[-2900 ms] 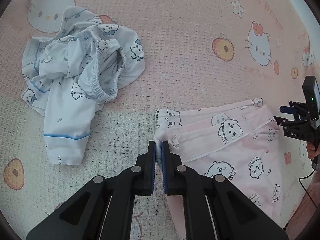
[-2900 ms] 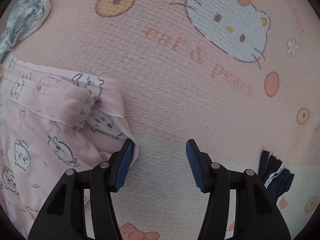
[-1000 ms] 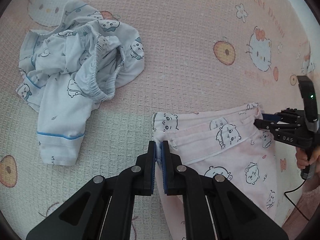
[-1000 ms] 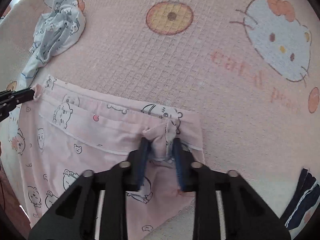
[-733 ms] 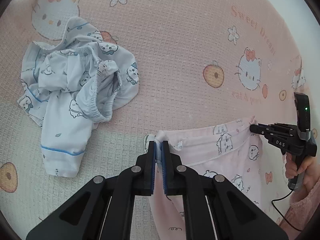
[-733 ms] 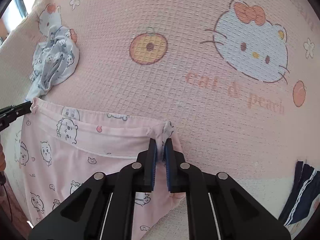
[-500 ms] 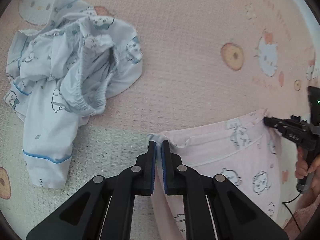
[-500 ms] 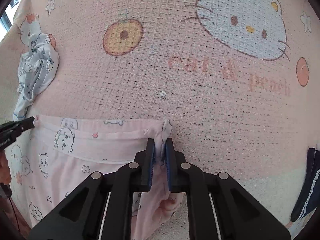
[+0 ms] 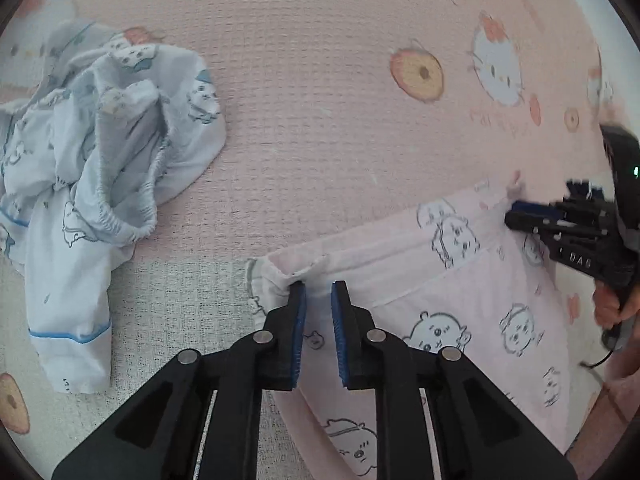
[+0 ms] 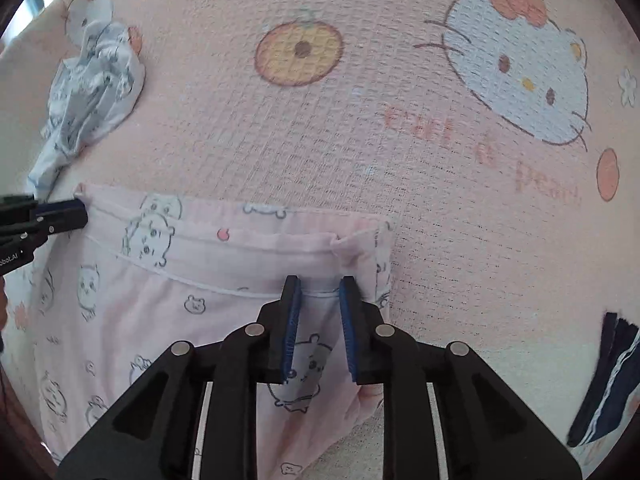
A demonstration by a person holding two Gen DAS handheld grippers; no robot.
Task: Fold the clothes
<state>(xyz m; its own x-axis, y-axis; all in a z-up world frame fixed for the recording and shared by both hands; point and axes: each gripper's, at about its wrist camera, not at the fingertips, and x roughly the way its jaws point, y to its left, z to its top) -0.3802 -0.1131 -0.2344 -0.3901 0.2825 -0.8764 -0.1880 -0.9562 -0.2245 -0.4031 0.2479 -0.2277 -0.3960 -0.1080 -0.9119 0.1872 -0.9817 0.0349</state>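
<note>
Our left claw [image 9: 318, 294], seen from its own camera, stands slightly parted over the near-left corner of the pink garment [image 9: 448, 300], its blue pads a narrow gap apart with cloth lying under and between them but not pinched, so we read it as released. From this claw the garment runs away to the right, its folded top edge stretching as the long axis toward our right claw [image 9: 516, 216], which sits at the far corner with its tips at the hem; from this side we cannot tell whether that one grips. A crumpled pale blue garment [image 9: 100, 184] lies well apart to the left on the pink waffle blanket [image 9: 320, 100]. Through the right wrist camera, our right claw [image 10: 318, 292] is likewise parted just a little, released, straddling the top band near the garment's right corner [image 10: 380, 240], with the pink cloth spreading leftward and toward us. Our left claw [image 10: 60, 216] appears at the far left end of the same edge, so each claw is nearest its own corner. A dark navy item [image 10: 612, 380] lies to the right, clear of the work. We judge that the next fold turns on that left-to-right edge: both claws approach it square on, low and level over the bed.
</note>
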